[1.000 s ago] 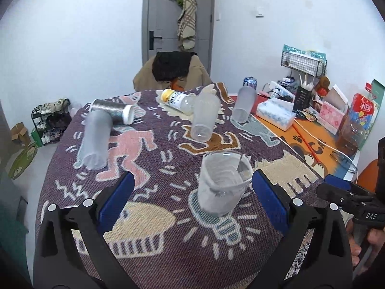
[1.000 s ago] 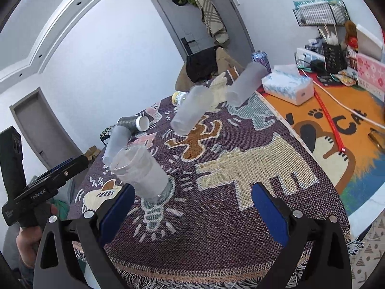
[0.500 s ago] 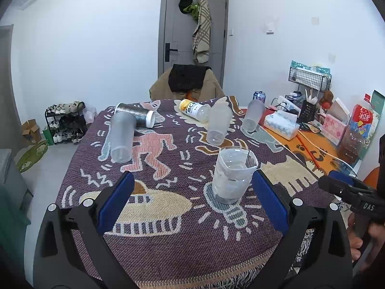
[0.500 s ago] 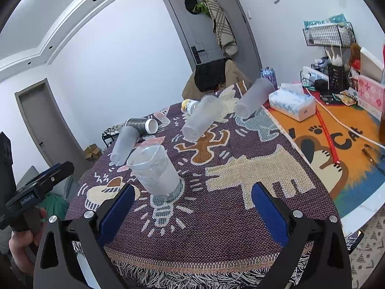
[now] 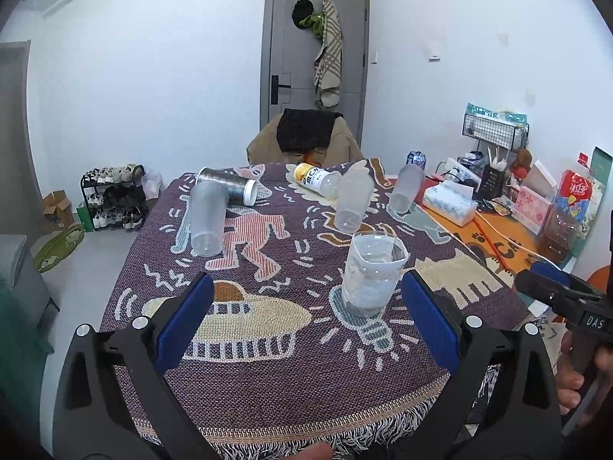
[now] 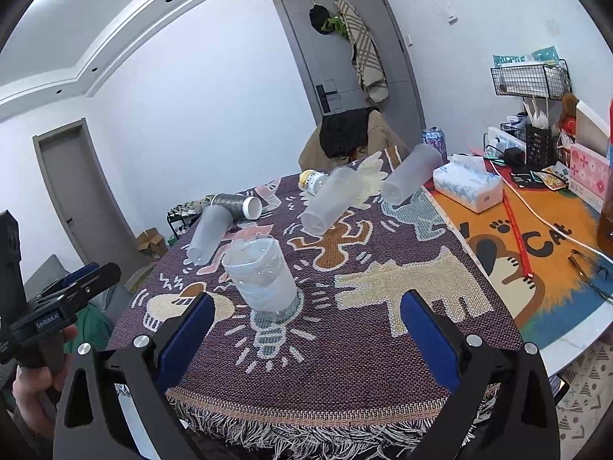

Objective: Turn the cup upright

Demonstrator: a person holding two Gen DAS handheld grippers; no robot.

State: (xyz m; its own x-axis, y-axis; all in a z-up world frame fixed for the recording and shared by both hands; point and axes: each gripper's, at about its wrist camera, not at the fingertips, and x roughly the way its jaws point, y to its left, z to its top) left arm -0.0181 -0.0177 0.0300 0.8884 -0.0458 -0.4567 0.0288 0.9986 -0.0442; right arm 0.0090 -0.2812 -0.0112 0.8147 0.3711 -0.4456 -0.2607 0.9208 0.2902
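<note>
Clear cup (image 5: 371,273); purple cartoon-patterned cloth (image 5: 268,364)

Bright, even light (fisheye-warped edges)

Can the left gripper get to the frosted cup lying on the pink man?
Probably yes. The left gripper is open and holds nothing, and the frosted cup lies on its side with bare tablecloth in front of it. The upright cup stands off to the right.
</note>
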